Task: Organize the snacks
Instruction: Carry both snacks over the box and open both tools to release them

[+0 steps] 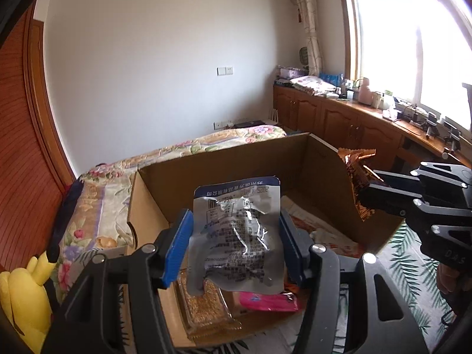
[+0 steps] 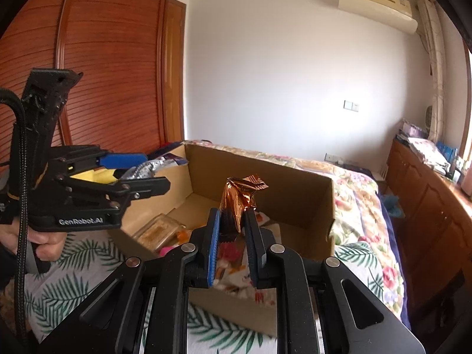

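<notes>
Two snack packs held over an open cardboard box (image 1: 230, 159) on a bed.

Left gripper (image 1: 236, 244) clamps a crinkly silver pouch (image 1: 239, 230) by its side edges, jaws partway apart, long axis upright, printed back to the camera. Right gripper (image 2: 233, 230), nearly closed, pinches a copper foil pack (image 2: 239, 197) at its bottom, crimped end up. Left view alone shows window and cabinets (image 1: 339, 115); right view alone shows the hand (image 2: 44, 242) gripping the left handle. In the box: a clear tray of golden snacks (image 1: 206, 309) and a pink wrapper (image 1: 268, 301).
</notes>
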`<state>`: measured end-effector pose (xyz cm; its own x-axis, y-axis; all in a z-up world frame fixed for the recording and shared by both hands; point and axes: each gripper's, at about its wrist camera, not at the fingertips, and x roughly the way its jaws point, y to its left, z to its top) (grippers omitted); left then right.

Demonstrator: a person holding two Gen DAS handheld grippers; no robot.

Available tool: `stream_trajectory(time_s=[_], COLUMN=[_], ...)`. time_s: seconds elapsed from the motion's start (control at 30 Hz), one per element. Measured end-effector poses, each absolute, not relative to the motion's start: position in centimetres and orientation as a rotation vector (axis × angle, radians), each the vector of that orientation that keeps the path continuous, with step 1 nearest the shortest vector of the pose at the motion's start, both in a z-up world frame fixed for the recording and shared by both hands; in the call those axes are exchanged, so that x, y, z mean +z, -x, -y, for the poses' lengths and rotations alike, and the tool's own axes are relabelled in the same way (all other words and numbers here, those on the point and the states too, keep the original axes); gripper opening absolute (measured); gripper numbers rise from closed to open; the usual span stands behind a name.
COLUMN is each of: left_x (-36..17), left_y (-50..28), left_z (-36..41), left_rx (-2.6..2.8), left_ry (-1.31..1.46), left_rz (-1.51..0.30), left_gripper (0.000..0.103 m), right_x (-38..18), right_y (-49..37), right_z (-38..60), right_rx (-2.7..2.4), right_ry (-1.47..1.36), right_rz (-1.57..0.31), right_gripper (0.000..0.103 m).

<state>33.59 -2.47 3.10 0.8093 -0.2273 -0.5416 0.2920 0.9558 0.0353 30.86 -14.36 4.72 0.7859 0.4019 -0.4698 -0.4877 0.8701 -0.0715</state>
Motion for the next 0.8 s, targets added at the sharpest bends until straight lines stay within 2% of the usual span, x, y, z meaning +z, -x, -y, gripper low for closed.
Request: stream_trajectory(time_s=[0.27, 0.67, 0.73, 0.8], left_x=[0.8, 0.4, 0.4, 0.3], left_y=[-35.1, -35.1, -35.1, -35.0], left_z=[2.8, 3.5, 3.5, 3.6], left_rx=[-0.269, -0.266, -0.265, -0.266], left_ry=[-0.110, -0.117, -0.115, -0.116], left_rz=[-0.617, -0.626, -0.627, -0.629], left_gripper=[0.057, 0.058, 0.061, 0.061], right_x=[2.2, 0.9, 0.8, 0.7], right_y=[-33.8, -35.3, -35.3, -35.3], right_z=[14.0, 13.3, 13.4, 13.6], right_rx=[0.488, 0.486, 0.484, 0.481], right_ry=[0.173, 0.172, 0.165, 0.160], right_rz=[-0.524, -0.584, -0.588, -0.593], right_gripper=[0.014, 0.016, 0.016, 0.019])
